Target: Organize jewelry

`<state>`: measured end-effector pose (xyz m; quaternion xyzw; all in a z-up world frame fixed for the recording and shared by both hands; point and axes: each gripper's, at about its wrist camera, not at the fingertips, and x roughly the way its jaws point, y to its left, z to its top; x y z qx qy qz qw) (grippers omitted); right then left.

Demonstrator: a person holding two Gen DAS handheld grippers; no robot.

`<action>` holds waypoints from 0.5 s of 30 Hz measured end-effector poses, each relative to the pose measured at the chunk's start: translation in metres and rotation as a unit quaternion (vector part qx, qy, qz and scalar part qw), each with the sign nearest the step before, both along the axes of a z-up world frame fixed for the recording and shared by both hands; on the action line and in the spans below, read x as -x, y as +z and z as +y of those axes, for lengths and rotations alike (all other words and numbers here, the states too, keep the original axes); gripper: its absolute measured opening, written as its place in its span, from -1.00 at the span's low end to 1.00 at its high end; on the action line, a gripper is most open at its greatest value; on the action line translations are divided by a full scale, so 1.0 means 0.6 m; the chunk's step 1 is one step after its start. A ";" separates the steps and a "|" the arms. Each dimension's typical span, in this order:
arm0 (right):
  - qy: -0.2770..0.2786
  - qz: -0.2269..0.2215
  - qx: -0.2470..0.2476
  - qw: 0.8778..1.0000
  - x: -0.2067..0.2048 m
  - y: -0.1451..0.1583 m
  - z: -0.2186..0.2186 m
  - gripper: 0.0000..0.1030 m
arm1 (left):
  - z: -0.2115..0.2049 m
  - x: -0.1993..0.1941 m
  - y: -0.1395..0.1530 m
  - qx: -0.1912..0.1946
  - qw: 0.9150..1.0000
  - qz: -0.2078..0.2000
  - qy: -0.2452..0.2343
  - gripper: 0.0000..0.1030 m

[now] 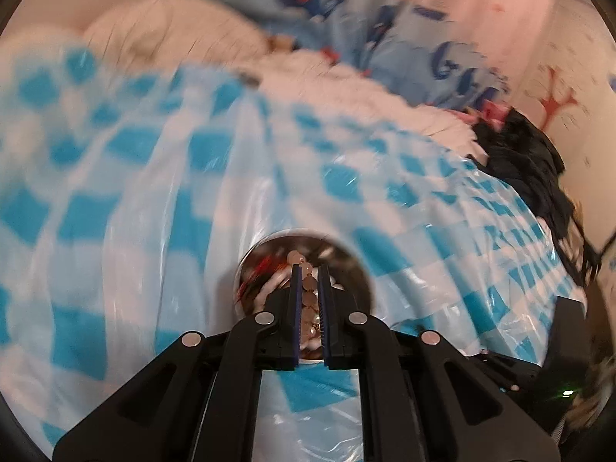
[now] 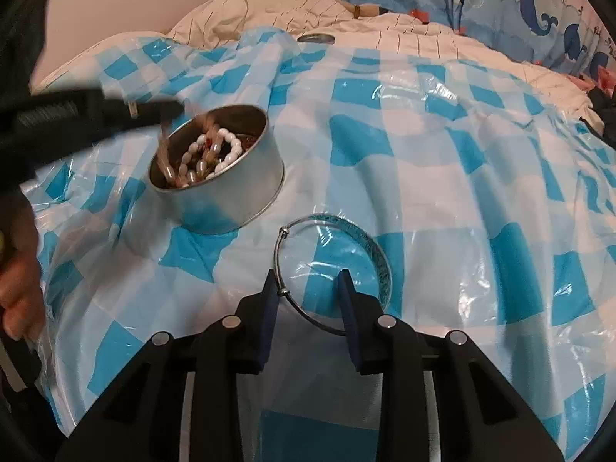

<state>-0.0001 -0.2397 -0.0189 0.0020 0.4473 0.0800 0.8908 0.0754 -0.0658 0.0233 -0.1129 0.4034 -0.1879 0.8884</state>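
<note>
1. a blue-and-white checked plastic sheet (image 2: 442, 161) is covering the bed, with a cream quilt (image 2: 292, 4) and a whale-print pillow (image 2: 539, 7) lying behind it.
2. a round metal tin (image 2: 227, 196) is sitting on the sheet, holding a white bead bracelet (image 2: 227, 150) among other pieces too tangled to tell apart.
3. your left tongs (image 1: 308, 296) are hovering right over the tin and gripping a strand of pinkish-brown beads (image 1: 308, 300) between narrow jaws; the strand is dangling into the tin.
4. your right tongs (image 2: 310, 288) are standing wide, straddling the near edge of a thin silver bangle (image 2: 283, 261).
5. a wider patterned bangle (image 2: 379, 258) is lying on the sheet, overlapping the thin one, near the tin.
</note>
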 end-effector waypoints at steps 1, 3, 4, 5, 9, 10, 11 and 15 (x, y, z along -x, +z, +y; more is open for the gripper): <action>-0.001 -0.007 -0.006 1.000 0.002 0.005 -0.002 -0.36 | 0.008 -0.001 -0.005 0.002 1.000 0.007 0.011 -0.86; -0.008 -0.035 -0.011 0.999 0.010 0.022 -0.005 0.11 | 0.021 0.000 -0.004 0.005 1.000 0.007 0.023 -0.85; -0.015 -0.048 -0.003 0.999 0.013 0.028 -0.006 0.38 | 0.025 0.002 -0.001 0.006 1.000 0.004 0.025 -0.83; -0.023 -0.054 0.008 0.998 0.014 0.030 -0.007 0.40 | 0.026 0.005 0.002 0.007 1.000 0.000 0.025 -0.77; -0.027 -0.016 0.003 0.999 0.001 0.007 -0.011 0.40 | 0.024 0.014 0.008 0.007 1.000 -0.004 0.017 -0.60; -0.026 -0.007 0.009 1.000 -0.001 0.001 -0.009 0.40 | 0.024 0.017 0.010 0.008 1.000 -0.006 0.014 -0.58; -0.024 -0.001 0.017 1.000 -0.003 -0.005 -0.007 0.34 | 0.024 0.021 0.013 0.008 1.000 -0.008 0.011 -0.54; -0.018 0.001 0.000 1.000 0.000 -0.004 -0.009 0.18 | 0.032 0.034 0.026 0.007 1.000 -0.017 0.008 -0.43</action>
